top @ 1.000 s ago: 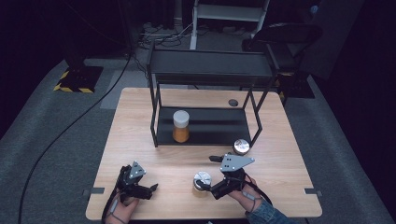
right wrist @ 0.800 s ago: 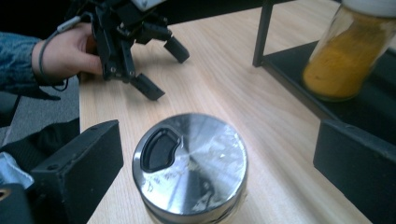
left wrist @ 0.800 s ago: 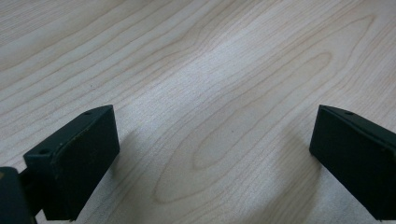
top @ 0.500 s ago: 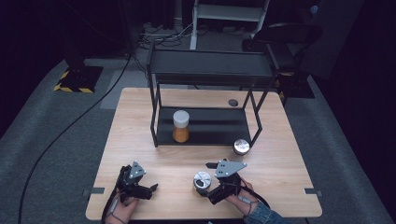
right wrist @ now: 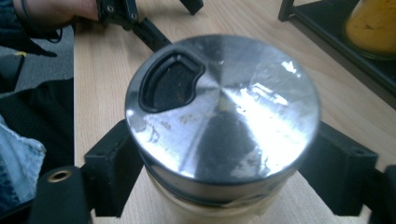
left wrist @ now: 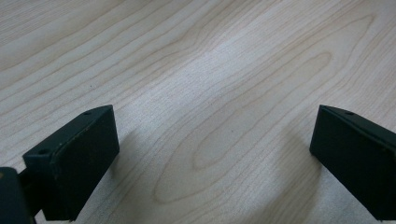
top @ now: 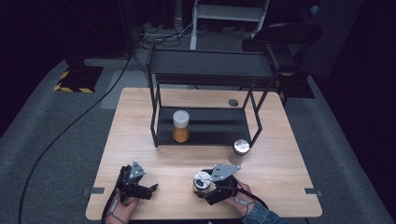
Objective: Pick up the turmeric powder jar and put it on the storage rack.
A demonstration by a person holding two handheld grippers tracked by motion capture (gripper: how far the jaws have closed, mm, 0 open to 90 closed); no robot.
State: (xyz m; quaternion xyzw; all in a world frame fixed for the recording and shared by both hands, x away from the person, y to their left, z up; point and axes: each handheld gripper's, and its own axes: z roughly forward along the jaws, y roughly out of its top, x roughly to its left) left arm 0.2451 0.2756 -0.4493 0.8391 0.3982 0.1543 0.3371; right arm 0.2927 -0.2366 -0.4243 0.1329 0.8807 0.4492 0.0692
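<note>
My right gripper (top: 208,186) has just closed its jaws on the silver-lidded jar (right wrist: 222,123). It's gripped now, so lifting can follow. My left gripper (top: 150,189) rests open.

Count of items, placed relative to the black metal rack (top: 205,93):

- Racks: one, standing on the one table (top: 280,154).
- Jars: three. One orange-filled jar with a white lid (top: 180,126) on the rack's lower shelf; two silver-lidded jars in front of the rack, one just off its front right leg (top: 240,150), one farther forward (top: 202,182).
- Tongs: two sets, both forward of the rack, left (top: 152,189) and right (top: 205,189).
</note>
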